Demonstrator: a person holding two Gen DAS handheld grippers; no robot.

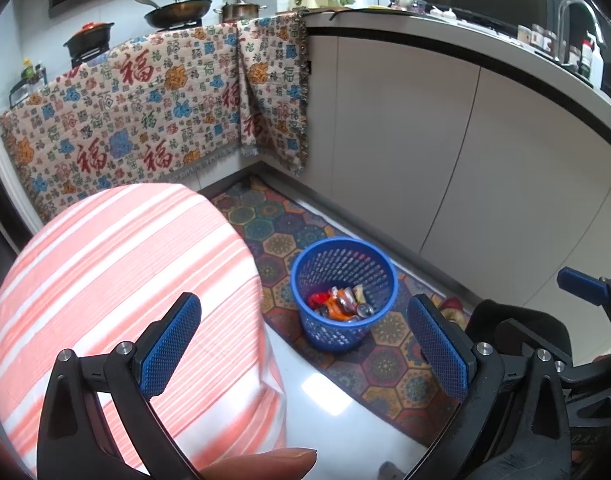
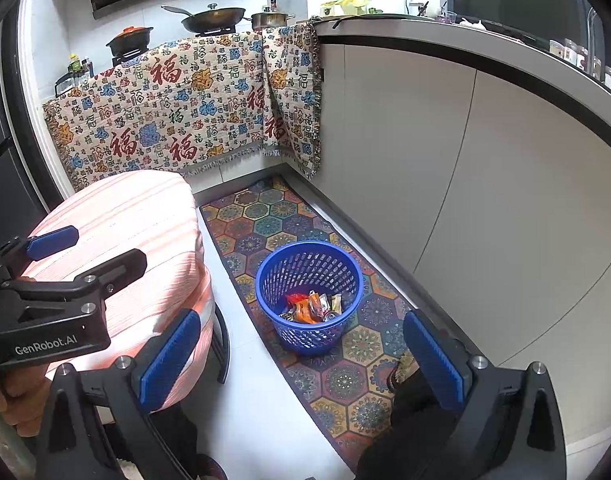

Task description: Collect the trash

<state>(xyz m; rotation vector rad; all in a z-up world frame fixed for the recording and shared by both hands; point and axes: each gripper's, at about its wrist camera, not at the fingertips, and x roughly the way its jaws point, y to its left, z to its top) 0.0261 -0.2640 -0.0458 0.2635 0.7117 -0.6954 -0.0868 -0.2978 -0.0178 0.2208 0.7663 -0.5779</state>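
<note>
the kitchen floor had a patterned mat (image 2: 345, 352) with a blue bin (image 2: 309, 298) on it, wrappers (image 2: 311, 308) already inside, and both the left gripper (image 1: 305, 352) and right gripper (image 2: 301, 356) hung wide and empty above, so i judged scanning the striped table (image 1: 117, 280) for leftover trash best.

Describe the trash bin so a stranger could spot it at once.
Find the white kitchen cabinets; a colourful hexagon-patterned rug runs along their foot. On it stands a round blue bin with perforated walls, wrappers inside. Nothing else on the floor is blue and perforated.
</note>
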